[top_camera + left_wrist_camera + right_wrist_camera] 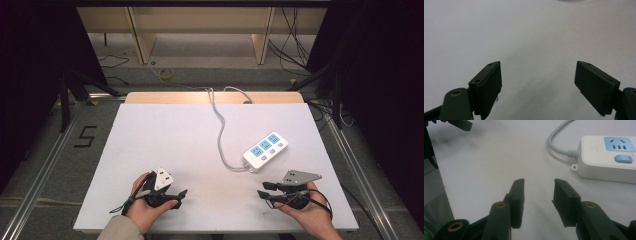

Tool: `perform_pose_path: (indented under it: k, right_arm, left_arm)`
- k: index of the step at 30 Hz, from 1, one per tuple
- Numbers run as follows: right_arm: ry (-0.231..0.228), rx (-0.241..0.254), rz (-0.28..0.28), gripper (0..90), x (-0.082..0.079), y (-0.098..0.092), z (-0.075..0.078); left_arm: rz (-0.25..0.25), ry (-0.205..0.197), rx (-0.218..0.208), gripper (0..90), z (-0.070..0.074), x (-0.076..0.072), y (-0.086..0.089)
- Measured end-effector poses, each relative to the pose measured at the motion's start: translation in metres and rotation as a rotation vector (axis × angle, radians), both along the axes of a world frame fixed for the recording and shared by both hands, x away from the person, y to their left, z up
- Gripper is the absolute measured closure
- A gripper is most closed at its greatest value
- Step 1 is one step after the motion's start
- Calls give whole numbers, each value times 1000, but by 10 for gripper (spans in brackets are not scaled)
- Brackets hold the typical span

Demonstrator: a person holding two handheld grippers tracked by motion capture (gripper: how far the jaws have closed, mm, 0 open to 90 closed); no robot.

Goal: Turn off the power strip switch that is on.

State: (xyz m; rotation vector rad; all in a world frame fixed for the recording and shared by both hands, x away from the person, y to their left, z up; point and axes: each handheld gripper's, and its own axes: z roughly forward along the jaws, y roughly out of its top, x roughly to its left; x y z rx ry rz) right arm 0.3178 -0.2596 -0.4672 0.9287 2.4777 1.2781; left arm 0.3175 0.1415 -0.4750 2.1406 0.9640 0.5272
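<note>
Table (165, 135): white top, wooden strip along the far edge; carries all items below.

Left gripper (176, 196): held in the person's left hand (145, 207) at the near edge of the table. Fingers (486, 87) spread wide apart, nothing between them; in the left gripper view, bare white surface lies ahead of and between the tips.

Right gripper (265, 191): held in the right hand (305, 212) at the near edge, well apart from the left gripper, its tips pointing toward it. Grey three-cornered plate on top. Fingers (517, 200) parted by a moderate gap, empty.

Power strip (265, 150): white body, three blue sockets with blue switches, lying flat and diagonal. Near the right gripper, beyond and slightly to the side of its fingers, not touching them; in the right gripper view it sits ahead and to the right of the tips.

Cable (220, 130): grey, runs from the strip's near end in a curve across the table and over the far edge.
</note>
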Motion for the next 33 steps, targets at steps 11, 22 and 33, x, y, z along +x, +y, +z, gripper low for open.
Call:
perform_pose_path:
  k: [11, 22, 33]
  right_arm:
    - [11, -32, 6, 889, 0, -1, 5]
    - [28, -67, 0, 900, 5, 0, 10]
    - [17, -85, -8, 900, 10, 0, 13]
  left_arm:
    - [17, -3, -3, 221, 0, 0, 1]
    - [24, -8, -2, 226, 0, 1, 3]
    - [21, -8, 3, 224, 0, 1, 2]
